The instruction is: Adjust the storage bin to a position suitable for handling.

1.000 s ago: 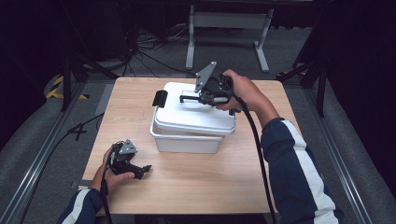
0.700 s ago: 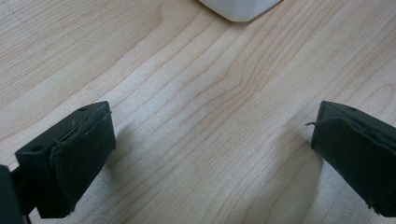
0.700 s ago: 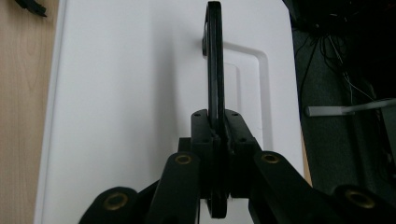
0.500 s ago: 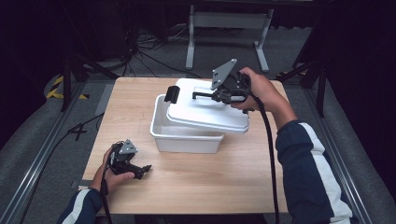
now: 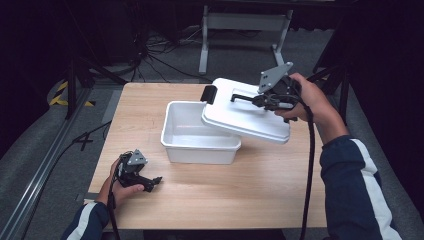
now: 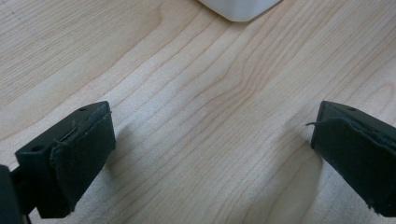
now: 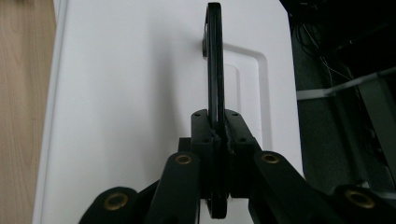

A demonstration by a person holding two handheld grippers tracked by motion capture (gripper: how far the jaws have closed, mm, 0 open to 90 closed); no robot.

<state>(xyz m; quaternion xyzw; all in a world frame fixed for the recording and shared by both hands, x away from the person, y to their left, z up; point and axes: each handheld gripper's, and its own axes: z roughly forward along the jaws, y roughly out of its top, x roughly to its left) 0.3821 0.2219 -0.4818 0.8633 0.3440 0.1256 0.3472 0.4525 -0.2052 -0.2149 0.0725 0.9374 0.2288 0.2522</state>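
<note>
White lid (image 5: 247,120) is held lifted and tilted by the right gripper (image 5: 260,99), jaws clamped tight on the lid's black handle (image 7: 214,65). Lid is carried off toward 3 o'clock of the white tub (image 5: 197,135), its left edge overlapping the tub's right rim; tub interior is exposed. Left gripper (image 5: 150,182) is rested on the wooden table (image 5: 250,195) at 7 o'clock of the tub, jaws spread wide apart, nothing between them.

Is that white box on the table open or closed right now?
Open. The lid is off the white box, held by its black handle in the right gripper, tilted over the right rim.
</note>
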